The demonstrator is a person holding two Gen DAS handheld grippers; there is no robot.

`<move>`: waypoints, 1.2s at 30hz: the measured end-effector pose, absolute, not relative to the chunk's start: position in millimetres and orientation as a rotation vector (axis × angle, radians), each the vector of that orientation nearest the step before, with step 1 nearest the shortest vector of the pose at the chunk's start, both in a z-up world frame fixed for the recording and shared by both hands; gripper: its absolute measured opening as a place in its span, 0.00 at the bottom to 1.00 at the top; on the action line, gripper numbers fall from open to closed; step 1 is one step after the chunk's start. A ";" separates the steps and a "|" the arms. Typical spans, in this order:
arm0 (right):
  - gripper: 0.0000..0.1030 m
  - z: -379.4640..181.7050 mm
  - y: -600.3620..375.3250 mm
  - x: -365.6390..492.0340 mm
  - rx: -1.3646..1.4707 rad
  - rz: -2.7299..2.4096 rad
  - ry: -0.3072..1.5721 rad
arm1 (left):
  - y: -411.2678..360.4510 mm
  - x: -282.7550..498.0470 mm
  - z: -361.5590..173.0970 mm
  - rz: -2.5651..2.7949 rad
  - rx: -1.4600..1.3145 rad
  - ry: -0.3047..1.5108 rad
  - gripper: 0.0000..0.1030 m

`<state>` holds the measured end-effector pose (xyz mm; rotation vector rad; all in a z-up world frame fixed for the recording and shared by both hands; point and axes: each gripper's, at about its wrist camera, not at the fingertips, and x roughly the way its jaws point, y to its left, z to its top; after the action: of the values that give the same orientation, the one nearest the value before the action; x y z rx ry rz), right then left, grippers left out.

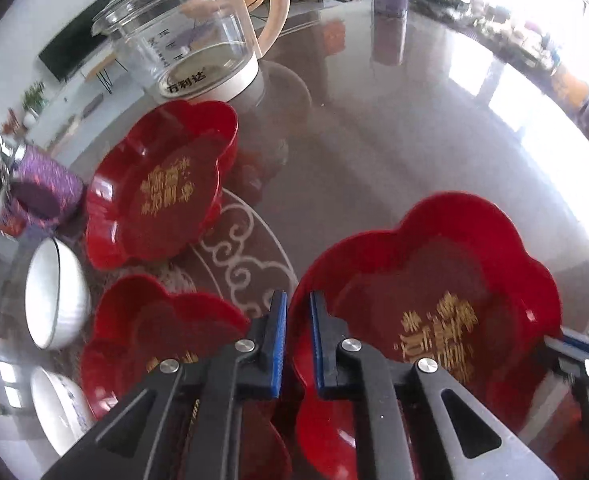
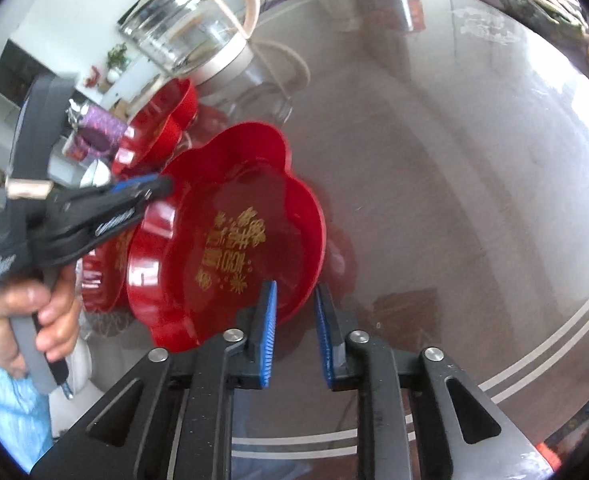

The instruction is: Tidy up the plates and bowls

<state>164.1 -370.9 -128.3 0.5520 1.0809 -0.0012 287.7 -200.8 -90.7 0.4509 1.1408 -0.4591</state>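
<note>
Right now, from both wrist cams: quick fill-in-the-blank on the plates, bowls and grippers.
The left gripper and right gripper both clamp the rim of one ___ flower-shaped plate.
The left wrist view shows ___ such plates in all.
The plate's lettering is ___.
Left of the plates lie ___ white bowls.
Missing: red; three; gold; two.

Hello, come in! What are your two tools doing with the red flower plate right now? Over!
Left tool and right tool shut on the red flower plate, opposite rims. Two more red plates left. Nothing blocking.

Bare table (image 2: pixel 454 184) beyond kettle (image 1: pixel 186 36)
</note>
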 end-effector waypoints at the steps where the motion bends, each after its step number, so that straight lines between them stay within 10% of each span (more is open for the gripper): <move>1: 0.13 -124.0 -375.1 162.8 0.545 -0.006 1.073 | -198.2 282.7 -86.0 -0.471 0.430 1.141 0.10; 14: 0.12 -81.4 -420.1 181.4 0.344 -0.086 1.162 | -193.6 194.4 -87.1 -0.574 0.173 1.252 0.10; 17: 0.29 -78.0 -414.1 185.9 0.267 -0.119 1.129 | -197.1 181.5 -89.9 -0.566 0.177 1.203 0.13; 19: 0.51 -70.3 -407.1 181.5 0.240 -0.129 1.046 | -195.0 172.3 -83.1 -0.512 0.208 1.099 0.28; 25: 0.67 -26.3 -363.5 126.2 0.207 -0.257 0.694 | -139.1 133.5 -41.9 -0.322 0.121 0.742 0.93; 36: 0.75 -49.9 -246.8 20.0 0.166 -0.203 0.351 | -27.5 81.8 -104.3 -0.092 0.026 0.782 1.00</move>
<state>20.0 -246.8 -49.9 0.1660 0.3506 -0.2030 81.8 -27.5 -104.3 0.0257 0.7823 -0.0923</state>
